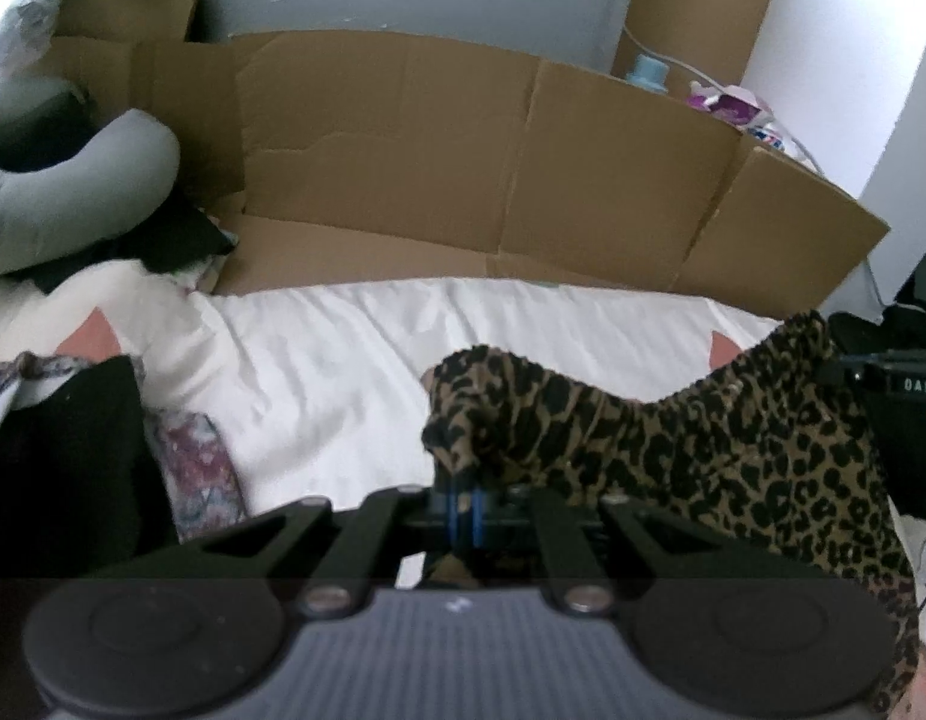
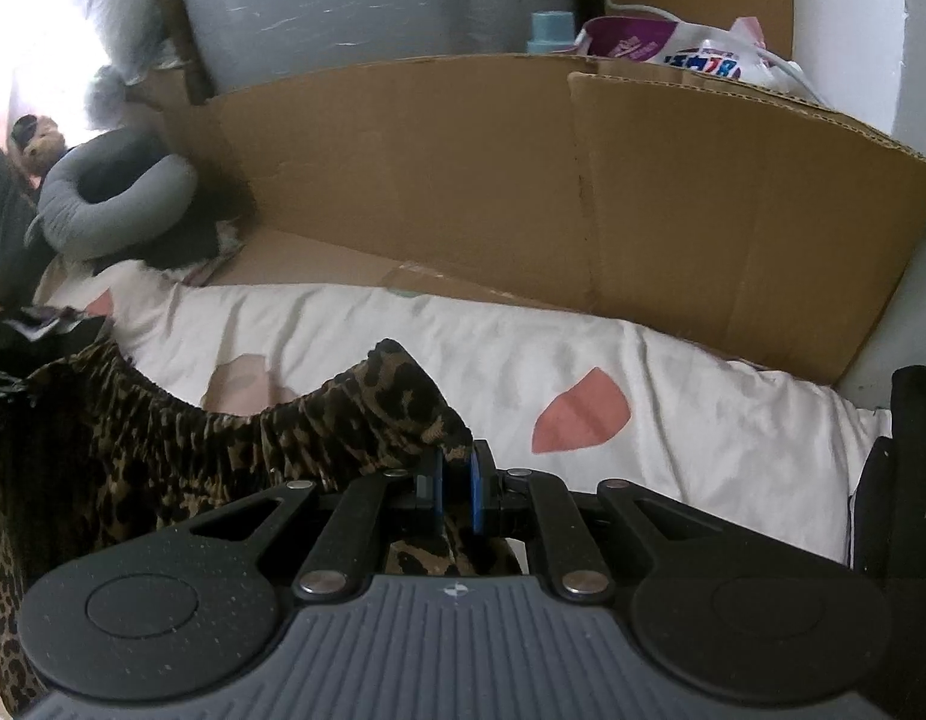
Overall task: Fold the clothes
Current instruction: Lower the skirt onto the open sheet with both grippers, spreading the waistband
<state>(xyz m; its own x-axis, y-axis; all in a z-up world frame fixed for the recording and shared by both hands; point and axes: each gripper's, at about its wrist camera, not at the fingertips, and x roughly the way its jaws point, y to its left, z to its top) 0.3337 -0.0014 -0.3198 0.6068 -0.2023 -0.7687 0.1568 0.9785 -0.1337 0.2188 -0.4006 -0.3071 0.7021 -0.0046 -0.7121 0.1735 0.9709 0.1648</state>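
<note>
The leopard-print garment (image 1: 733, 438) hangs stretched between your two grippers above the white bedsheet (image 1: 342, 372), filling the lower right of the left wrist view and the lower left of the right wrist view (image 2: 162, 456). One bunched end rises just above your left gripper (image 1: 463, 501), whose blue pads are pressed together on the cloth at bottom centre of the frame. The other end bunches the same way over your right gripper (image 2: 456, 495), with the fabric pinched between its blue pads and more of it hanging below the fingers. From each pinch the gathered edge sags and climbs again toward the frame's side, where the other tool shows as a dark shape.

Behind the sheet, a brown cardboard sheet (image 1: 493, 180) spans the upper middle of both views. A grey curved pillow (image 1: 72, 192) sits at upper left. At upper right of the right wrist view, a white bag (image 2: 715, 57) carries blue print that you cannot read, beside a purple packet (image 2: 625, 42). White letters "OAS" show on the dark tool at the right edge of the left wrist view.
</note>
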